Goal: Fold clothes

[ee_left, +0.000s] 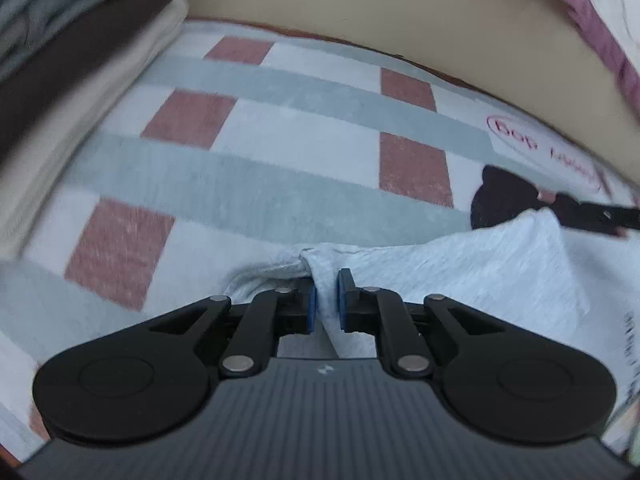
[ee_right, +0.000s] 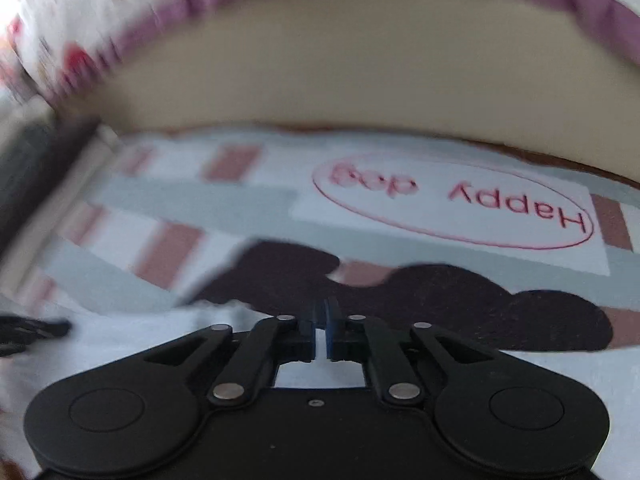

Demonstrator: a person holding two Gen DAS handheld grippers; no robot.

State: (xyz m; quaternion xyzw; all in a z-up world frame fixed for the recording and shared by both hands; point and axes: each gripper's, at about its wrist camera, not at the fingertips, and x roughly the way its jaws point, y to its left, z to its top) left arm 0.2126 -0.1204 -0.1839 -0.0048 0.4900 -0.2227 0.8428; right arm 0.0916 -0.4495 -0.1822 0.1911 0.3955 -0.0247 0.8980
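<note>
The left gripper (ee_left: 326, 300) has its jaws pinched on a bunched edge of the pale garment (ee_left: 480, 264), which spreads rightward over the checked blanket (ee_left: 280, 140). The right gripper (ee_right: 320, 332) has jaws nearly together with a thin pale strip between them, seemingly another edge of the garment (ee_right: 140, 332), though blur leaves that uncertain. To fold cleanly, I'd keep both pinches firm, carry the edge level and taut, and lay it flat on the blanket, clear of the folded stack (ee_left: 80, 60)
</note>
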